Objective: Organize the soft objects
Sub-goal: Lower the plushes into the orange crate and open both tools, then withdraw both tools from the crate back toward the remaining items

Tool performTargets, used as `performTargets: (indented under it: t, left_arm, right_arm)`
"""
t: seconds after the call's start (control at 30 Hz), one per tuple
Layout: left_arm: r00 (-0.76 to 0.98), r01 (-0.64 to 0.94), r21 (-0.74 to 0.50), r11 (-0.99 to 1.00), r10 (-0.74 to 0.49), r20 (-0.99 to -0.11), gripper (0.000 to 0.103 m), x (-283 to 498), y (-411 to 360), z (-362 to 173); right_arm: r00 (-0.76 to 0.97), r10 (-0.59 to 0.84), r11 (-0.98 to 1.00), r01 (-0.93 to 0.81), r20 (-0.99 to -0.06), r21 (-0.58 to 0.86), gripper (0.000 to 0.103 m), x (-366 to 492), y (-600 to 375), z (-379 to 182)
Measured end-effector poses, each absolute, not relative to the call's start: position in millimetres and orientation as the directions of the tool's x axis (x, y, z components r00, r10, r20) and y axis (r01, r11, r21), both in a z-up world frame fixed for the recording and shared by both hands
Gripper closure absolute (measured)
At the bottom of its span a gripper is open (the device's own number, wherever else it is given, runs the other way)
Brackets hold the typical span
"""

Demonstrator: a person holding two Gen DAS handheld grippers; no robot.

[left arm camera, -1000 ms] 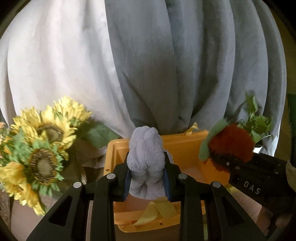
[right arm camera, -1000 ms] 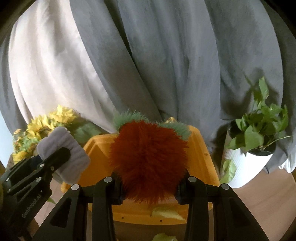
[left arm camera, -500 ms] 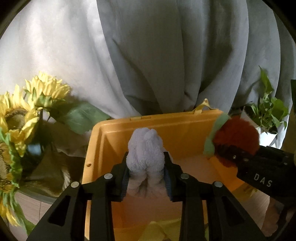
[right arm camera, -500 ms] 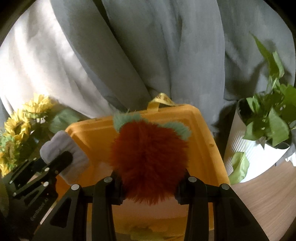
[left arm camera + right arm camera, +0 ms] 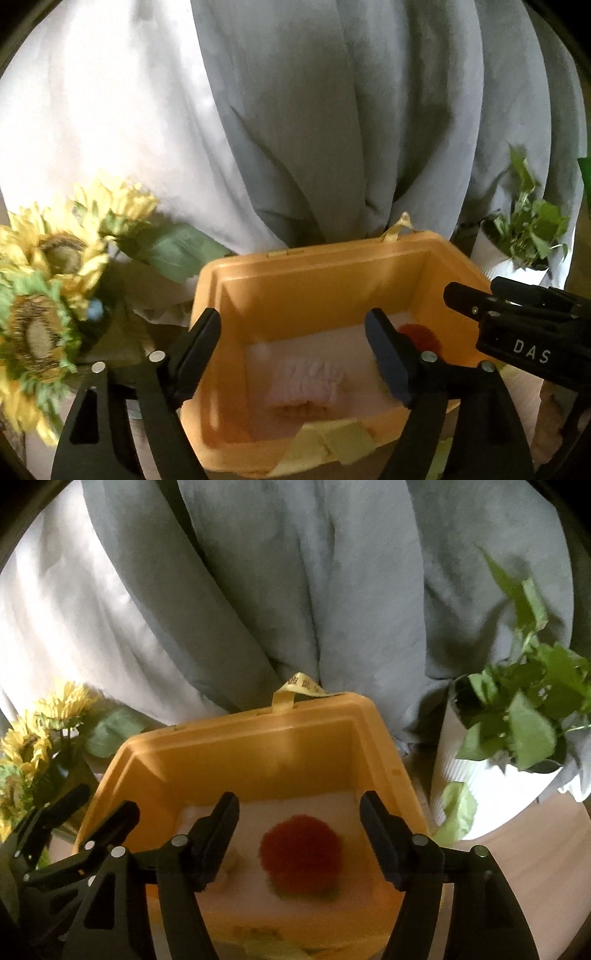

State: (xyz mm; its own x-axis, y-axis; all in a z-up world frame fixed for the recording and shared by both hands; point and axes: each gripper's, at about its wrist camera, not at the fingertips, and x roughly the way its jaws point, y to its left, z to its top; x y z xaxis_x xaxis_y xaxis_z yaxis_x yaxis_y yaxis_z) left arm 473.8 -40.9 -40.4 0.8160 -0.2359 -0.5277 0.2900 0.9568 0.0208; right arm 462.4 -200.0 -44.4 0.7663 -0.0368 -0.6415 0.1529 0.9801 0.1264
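An open orange bin fills the lower middle of both views. A pale rolled towel lies on its floor, below my left gripper, whose jaws are opening with nothing between them. A fuzzy red-orange plush ball with a green fringe rests on the bin floor under my right gripper, whose jaws are also opening, clear of the ball. Each gripper shows at the edge of the other's view: the right one, the left one.
Artificial sunflowers stand left of the bin. A leafy plant in a white ribbed pot stands to its right. Grey and white curtains hang close behind. Yellow tags hang over the bin's near rim.
Both grippers moved forward and down over the bin and opened. The towel dropped from the left gripper and the plush ball from the right; both now lie on the bin floor.
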Motion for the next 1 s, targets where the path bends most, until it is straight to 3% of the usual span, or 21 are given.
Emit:
performTargets:
  t: [0.47, 1.0]
  left_arm:
    - [0.88, 0.275, 0.031, 0.961, -0.239, -0.411, 0.012, 398.1, -18.6, 6.3]
    - [0.892, 0.245, 0.034, 0.969, -0.212, -0.4, 0.012, 316.6, 0.4, 11.3]
  right_arm:
    - [0.839, -0.077, 0.985, 0.147, -0.538, 0.088, 0.025, 395.1, -182.5, 2.9]
    - [0.863, -0.094, 0.986, 0.148, -0.497, 0.07, 0.021, 320.0, -168.7, 15.9]
